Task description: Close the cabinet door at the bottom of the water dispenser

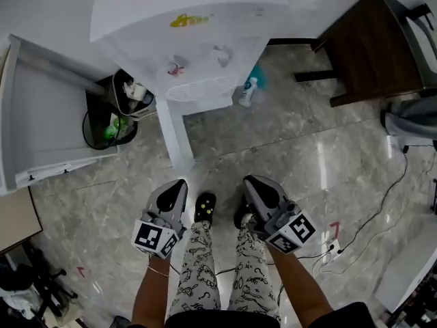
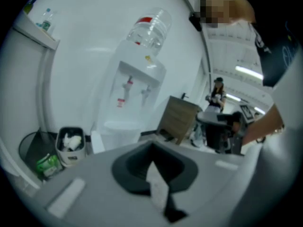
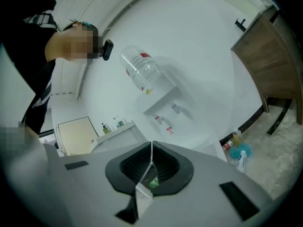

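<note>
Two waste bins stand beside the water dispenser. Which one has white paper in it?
The smaller light-walled bin, right next to the dispenser. The black bin on its far side holds something green instead.

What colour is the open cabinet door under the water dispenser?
White. The cabinet door shows best in the head view.

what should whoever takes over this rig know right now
Left gripper: fingers shut, empty, held low by the person's legs.
Right gripper: the same, shut and empty.
Water dispenser stands just ahead; its bottom cabinet door stands open, edge toward the person, with neither gripper touching it.
Done: nothing yet.
Left: bring a gripper to the door and push it shut.
</note>
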Motion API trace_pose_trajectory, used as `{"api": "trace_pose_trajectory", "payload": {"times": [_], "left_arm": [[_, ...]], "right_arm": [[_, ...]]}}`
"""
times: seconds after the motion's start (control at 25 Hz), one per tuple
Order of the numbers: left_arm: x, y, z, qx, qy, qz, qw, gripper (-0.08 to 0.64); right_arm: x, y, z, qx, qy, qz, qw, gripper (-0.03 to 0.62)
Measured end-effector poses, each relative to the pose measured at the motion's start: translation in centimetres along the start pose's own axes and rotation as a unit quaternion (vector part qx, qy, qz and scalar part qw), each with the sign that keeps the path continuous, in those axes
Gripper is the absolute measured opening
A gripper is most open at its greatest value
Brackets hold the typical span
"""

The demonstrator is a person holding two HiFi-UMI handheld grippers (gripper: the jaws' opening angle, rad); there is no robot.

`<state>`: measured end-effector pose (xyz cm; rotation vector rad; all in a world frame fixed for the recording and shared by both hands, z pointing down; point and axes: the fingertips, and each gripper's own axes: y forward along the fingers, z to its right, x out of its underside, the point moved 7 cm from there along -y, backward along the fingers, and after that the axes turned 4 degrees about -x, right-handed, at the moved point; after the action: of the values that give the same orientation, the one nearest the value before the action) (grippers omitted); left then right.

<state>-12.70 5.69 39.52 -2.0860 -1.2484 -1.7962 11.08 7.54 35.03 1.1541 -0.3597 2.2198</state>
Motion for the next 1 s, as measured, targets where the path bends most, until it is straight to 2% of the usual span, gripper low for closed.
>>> {"api": "trace_pose_trajectory", "payload": {"times": [0.08, 0.2, 0.4, 0.64, 0.84, 1.0], "left_arm": [[2.3, 0.9, -1.6, -0.031, -0.017, -0.005, 0.9994, -0.005], [5.9, 1.7, -4.6, -0.074, -0.039, -0.020, 0.9963, -0.005], [11.4, 2.1, -8.8, -0.126, -0.040, -0.066, 0.9890, -0.005], [16.2, 3.0, -10.3, -0.140, -0.041, -0.115, 0.9825, -0.005], [16.3, 4.5, -10.1, -0.133, -0.033, -0.111, 0.9843, -0.005], [16.1, 5.2, -10.2, -0.140, -0.048, -0.096, 0.9843, -0.005]], "right_arm": [[1.7, 1.5, 2.2, -0.013, 0.017, -0.007, 1.000, 0.017], [4.1, 3.9, 4.1, -0.054, 0.022, -0.027, 0.998, 0.017], [8.0, 6.6, 5.7, -0.097, 0.019, -0.075, 0.992, 0.017], [9.4, 7.6, 4.7, -0.109, 0.066, -0.075, 0.989, 0.017], [9.7, 7.0, 6.4, -0.117, 0.037, -0.109, 0.986, 0.017], [9.6, 6.9, 7.5, -0.111, 0.029, -0.110, 0.987, 0.017]]}}
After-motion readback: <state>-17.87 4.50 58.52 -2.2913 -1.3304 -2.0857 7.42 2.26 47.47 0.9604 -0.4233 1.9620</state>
